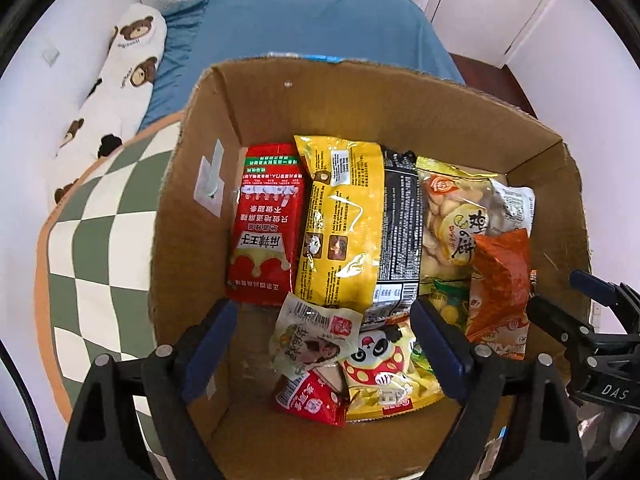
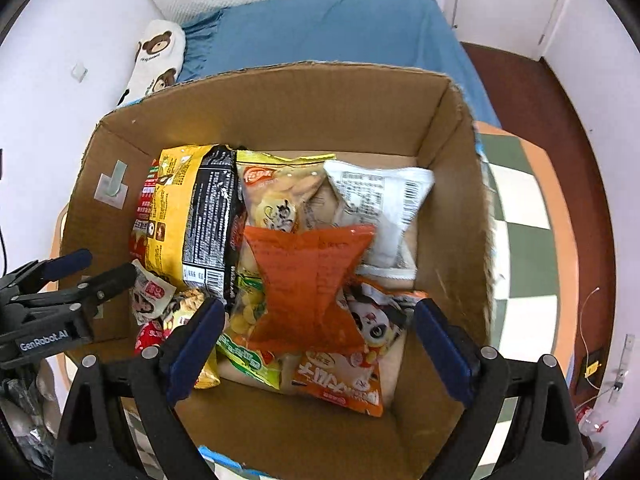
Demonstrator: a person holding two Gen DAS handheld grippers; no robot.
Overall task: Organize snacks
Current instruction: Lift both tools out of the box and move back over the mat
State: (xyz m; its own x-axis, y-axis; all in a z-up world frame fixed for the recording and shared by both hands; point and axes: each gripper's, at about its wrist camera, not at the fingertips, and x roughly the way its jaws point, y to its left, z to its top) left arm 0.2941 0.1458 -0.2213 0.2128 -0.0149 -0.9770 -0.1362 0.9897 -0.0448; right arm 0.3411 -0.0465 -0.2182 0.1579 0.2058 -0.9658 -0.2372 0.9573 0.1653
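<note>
Inside the open brown cardboard box (image 1: 360, 92), snack packs lie flat in a rough row. Left wrist view, left to right: red foil pack w/ white Chinese text (image 1: 266, 224) at 9 o'clock against the box wall; long yellow plastic pack (image 1: 344, 220) just beside it, overlapping a black printed pack (image 1: 400, 232); clear bag of pale round crackers (image 1: 448, 216) at 2 o'clock; orange crinkled pouch (image 1: 500, 280) at 3 o'clock, lying on the cracker bag's lower edge. Near 6 o'clock: small white sachet w/ barcode (image 1: 316, 332), small red sachet (image 1: 312, 396) under it, and a panda-print yellow bag (image 1: 380, 364).

Left gripper (image 1: 320, 344) hangs over the sachets, blue-padded fingers (image 1: 208, 344) spread wide, nothing between the pads pressed – released.

Right wrist view: white crimped pouch w/ barcode (image 2: 384, 208) at 1 o'clock by the right wall. Right gripper (image 2: 320, 344) sits above the orange pouch, fingers (image 2: 440, 344) also wide apart and gripping nothing; the pouch lies loose on the pile.

Box rests on a green-and-white checked cushion w/ orange edge (image 1: 96, 248); blue bedsheet (image 1: 312, 28) beyond at 12 o'clock, bear-print white pillow (image 1: 128, 64) at 10 o'clock.
</note>
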